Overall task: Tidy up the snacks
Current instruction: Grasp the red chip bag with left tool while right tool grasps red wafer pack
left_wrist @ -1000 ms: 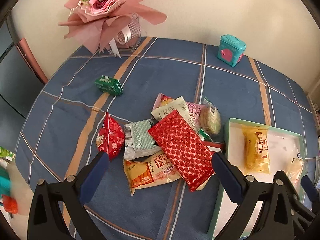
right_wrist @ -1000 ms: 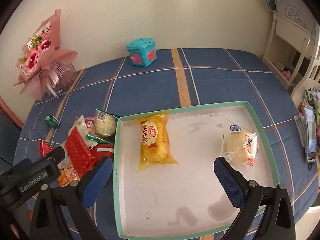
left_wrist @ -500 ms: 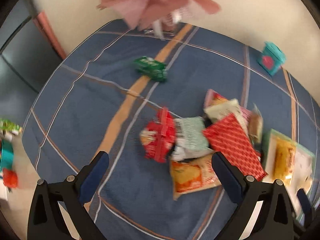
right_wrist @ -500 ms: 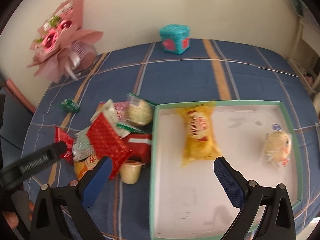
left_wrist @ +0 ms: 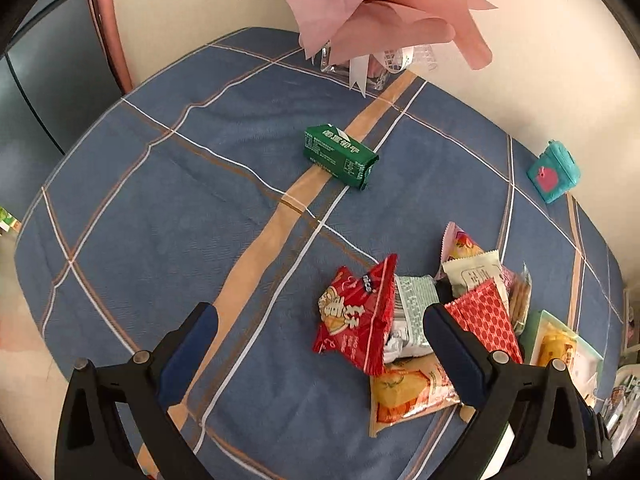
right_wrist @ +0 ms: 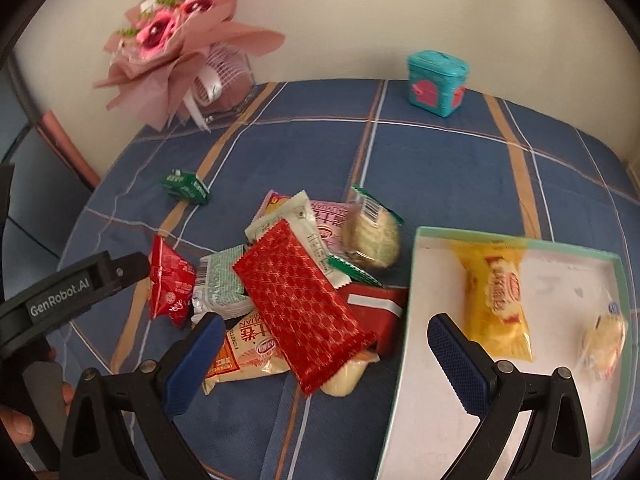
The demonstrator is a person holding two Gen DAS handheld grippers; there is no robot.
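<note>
A heap of snack packets lies on the blue plaid tablecloth: a red patterned packet (right_wrist: 298, 304) on top, a red chip bag (left_wrist: 356, 316), a green-white packet (left_wrist: 412, 304), an orange packet (left_wrist: 408, 392) and a round cake (right_wrist: 374, 236). A green packet (left_wrist: 340, 156) lies apart, farther back. A white tray with a green rim (right_wrist: 416, 264) holds a yellow packet (right_wrist: 496, 292) and a wrapped bun (right_wrist: 604, 340). My left gripper (left_wrist: 316, 356) is open and empty, just left of the chip bag. My right gripper (right_wrist: 320, 356) is open and empty, over the heap's near edge.
A pink bouquet in a glass vase (right_wrist: 176, 40) stands at the back left. A teal box (right_wrist: 436, 80) sits at the back by the wall. The table edge falls off on the left, with a pink chair (left_wrist: 112, 40) beyond it.
Both grippers have swung left. The right one moved from over the tray to over the heap. The left one moved from over the heap towards the green packet side.
</note>
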